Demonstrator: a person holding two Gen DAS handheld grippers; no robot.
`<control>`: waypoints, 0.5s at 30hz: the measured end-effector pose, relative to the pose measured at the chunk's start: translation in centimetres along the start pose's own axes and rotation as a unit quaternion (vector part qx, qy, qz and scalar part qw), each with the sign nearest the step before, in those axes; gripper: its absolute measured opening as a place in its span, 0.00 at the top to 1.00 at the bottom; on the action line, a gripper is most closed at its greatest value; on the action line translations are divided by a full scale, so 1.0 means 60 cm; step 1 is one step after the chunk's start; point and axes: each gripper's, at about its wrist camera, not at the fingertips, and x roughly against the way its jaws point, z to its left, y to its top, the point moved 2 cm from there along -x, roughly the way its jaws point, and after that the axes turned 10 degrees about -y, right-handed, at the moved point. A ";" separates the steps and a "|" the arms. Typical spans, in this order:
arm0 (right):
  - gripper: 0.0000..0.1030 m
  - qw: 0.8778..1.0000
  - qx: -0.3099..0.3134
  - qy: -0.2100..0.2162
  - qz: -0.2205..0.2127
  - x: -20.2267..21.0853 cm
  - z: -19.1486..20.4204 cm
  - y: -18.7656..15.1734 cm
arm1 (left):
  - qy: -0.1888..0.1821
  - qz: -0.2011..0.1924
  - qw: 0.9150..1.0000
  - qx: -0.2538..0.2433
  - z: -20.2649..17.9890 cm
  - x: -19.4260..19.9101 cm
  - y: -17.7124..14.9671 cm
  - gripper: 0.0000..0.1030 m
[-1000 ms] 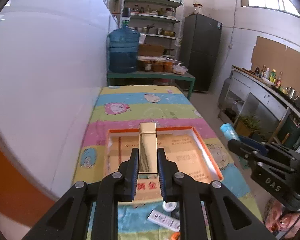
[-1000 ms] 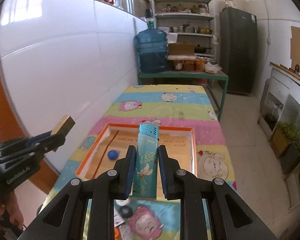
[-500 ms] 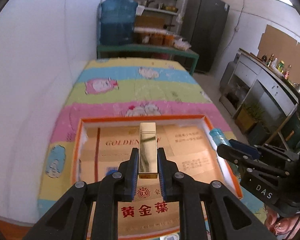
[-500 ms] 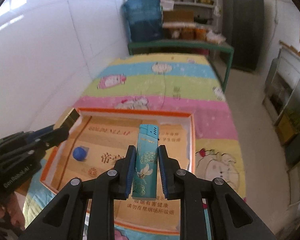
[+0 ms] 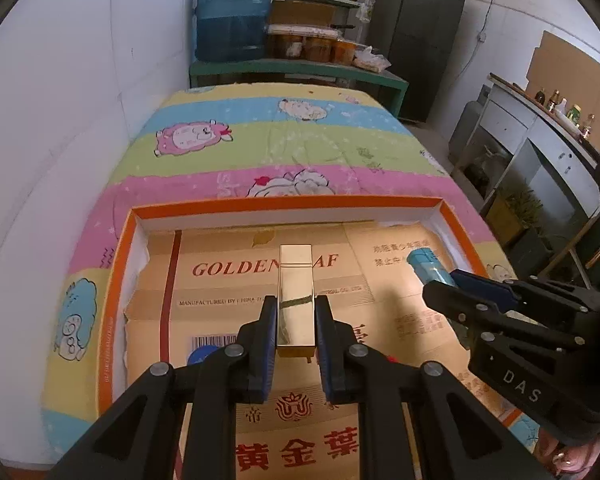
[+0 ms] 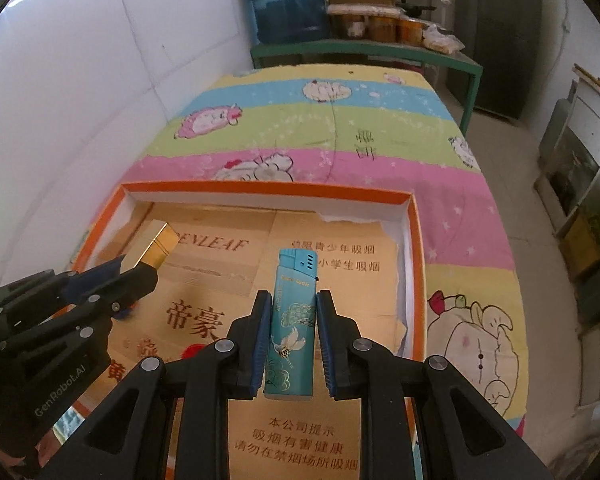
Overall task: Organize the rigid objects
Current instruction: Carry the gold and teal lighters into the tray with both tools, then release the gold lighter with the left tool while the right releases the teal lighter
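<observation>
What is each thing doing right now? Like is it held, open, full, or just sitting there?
Left gripper: shut on the gold lighter.
Gold lighter: held above the tray, lid closed.
Right gripper: shut on the teal lighter.
Teal lighter: held above the tray, unlit.
Orange-rimmed tray: open, lined with flattened cardboard.
Blue ball: lying in the tray, partly hidden.
Water jug: upright on the green table; fill level unclear.

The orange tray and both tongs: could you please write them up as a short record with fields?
tray: orange tray on a striped cartoon cloth, lined with flattened cardboard
left tongs: left tongs shut on a gold lighter, above the tray
right tongs: right tongs shut on a teal lighter, above the tray
already in tray: a small blue thing, mostly hidden
</observation>
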 end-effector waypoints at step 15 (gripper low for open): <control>0.78 1.000 0.001 -0.004 0.023 -0.032 0.001 -0.013 | -0.011 0.029 0.999 0.013 0.009 -0.038 -0.014 0.82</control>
